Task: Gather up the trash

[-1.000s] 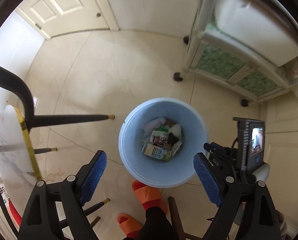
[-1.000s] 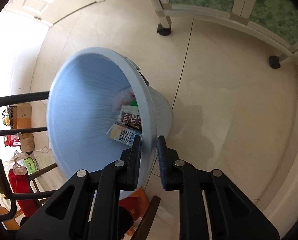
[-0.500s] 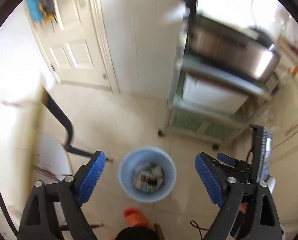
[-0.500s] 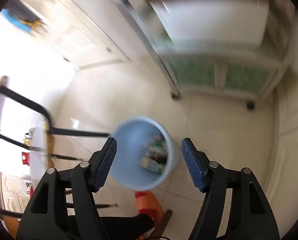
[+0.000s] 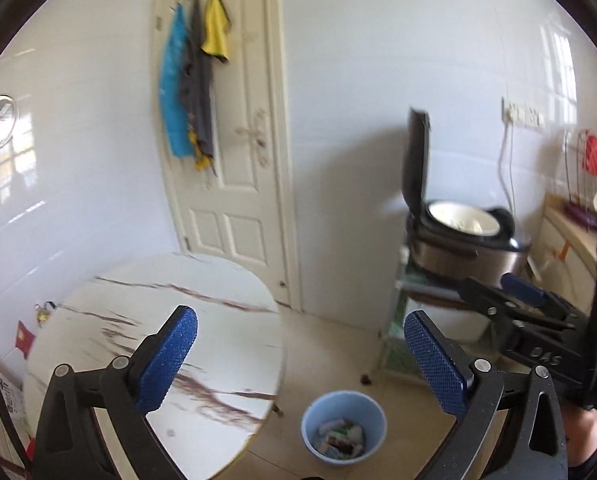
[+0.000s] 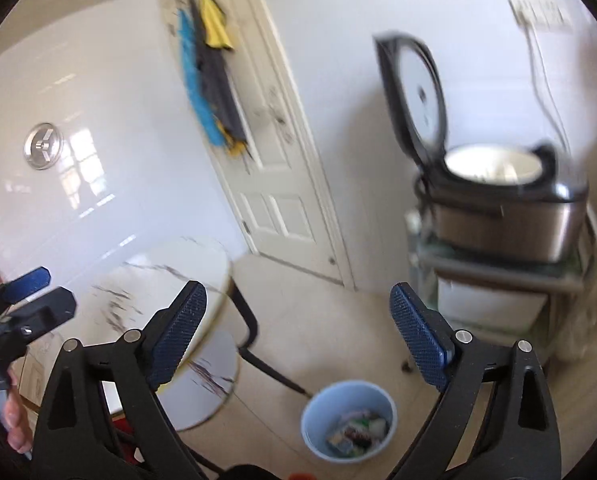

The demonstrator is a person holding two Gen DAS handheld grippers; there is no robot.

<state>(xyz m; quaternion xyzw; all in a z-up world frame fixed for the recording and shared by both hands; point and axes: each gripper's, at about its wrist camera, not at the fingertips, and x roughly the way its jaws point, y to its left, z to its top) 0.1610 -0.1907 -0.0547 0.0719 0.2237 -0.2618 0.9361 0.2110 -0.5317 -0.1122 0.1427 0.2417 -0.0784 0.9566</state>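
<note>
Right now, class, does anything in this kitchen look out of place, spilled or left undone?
Only the rice cooker on the rack: its lid stands wide open. The blue bin sits upright on the floor, trash inside, nothing spilled around it.

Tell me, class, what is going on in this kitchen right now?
A person collecting trash holds a hand-held gripper in each hand. The left hand-held gripper is open and empty. The jaws of the right hand-held gripper have just been opening, with nothing between them. Below on the floor stands a blue bin with wrappers and cartons in it, beside a round marble table. No trash shows on the table.
</note>
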